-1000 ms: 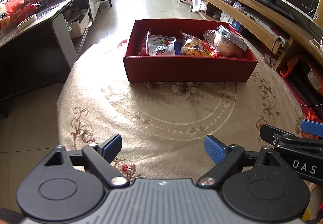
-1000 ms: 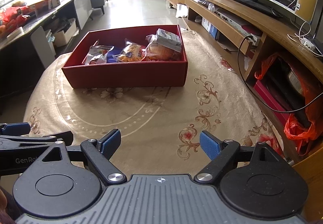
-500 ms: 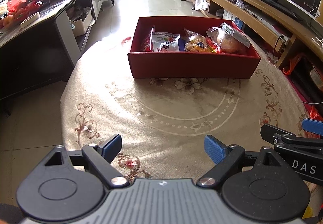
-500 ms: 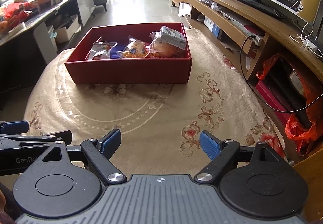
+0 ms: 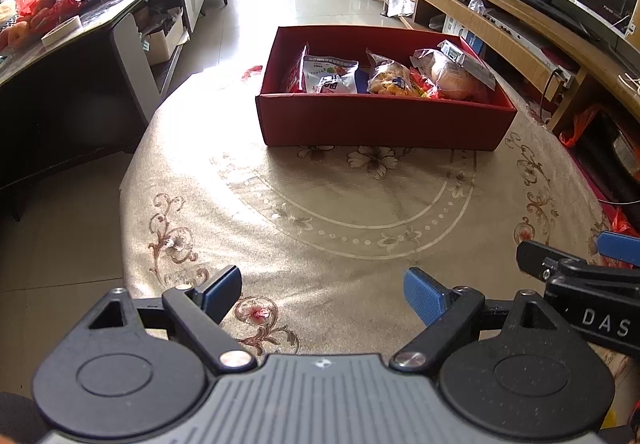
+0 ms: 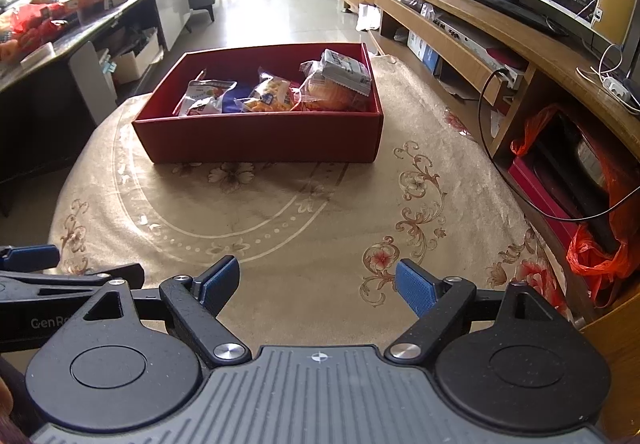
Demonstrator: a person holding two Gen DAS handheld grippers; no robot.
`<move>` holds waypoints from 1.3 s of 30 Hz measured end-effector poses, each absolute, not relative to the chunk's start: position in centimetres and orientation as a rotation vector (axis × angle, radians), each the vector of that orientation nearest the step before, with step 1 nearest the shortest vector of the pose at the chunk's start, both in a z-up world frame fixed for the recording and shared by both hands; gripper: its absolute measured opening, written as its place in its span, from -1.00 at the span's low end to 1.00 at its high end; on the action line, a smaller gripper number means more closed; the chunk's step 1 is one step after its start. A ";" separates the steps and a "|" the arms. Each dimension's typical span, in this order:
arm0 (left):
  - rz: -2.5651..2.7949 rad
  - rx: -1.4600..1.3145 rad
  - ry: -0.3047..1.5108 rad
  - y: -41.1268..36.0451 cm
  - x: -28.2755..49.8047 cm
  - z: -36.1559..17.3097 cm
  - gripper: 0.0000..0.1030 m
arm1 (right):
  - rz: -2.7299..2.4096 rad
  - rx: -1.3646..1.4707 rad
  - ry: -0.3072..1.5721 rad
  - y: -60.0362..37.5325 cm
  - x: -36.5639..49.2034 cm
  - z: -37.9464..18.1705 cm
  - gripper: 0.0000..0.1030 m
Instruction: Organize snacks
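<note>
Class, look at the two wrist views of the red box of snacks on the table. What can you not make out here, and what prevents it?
- Floor of the red box, both views: the near wall and the snack packets hide it.
- Print on the packets: too small.
- The packet count: they overlap.
- Right gripper, left wrist view: cut by the edge.
- Left gripper, right wrist view: likewise.

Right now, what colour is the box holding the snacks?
Red: the box, clearest in the right wrist view.
</note>
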State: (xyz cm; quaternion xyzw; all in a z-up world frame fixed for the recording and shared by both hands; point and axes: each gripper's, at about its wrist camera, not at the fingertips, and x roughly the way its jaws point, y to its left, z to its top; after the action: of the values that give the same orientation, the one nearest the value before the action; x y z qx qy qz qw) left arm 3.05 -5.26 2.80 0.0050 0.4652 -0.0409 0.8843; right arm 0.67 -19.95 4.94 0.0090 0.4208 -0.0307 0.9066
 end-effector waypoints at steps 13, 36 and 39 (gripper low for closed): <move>-0.095 0.003 0.994 -5.2 3.1 2.4 0.65 | -0.077 0.033 0.875 -20.6 0.8 4.7 0.75; -0.064 -0.009 1.006 -4.8 3.3 1.9 0.86 | -0.071 0.029 0.876 -20.7 1.1 4.6 0.75; -0.059 -0.002 1.000 -4.9 3.3 2.0 0.86 | -0.072 0.030 0.876 -20.7 1.2 4.6 0.75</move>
State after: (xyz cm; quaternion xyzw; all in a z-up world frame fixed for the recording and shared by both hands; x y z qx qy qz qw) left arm 3.31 -4.87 1.96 -0.0008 0.4794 -0.0285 0.8771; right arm 1.15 -20.68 4.62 0.0144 0.4239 -0.0349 0.9049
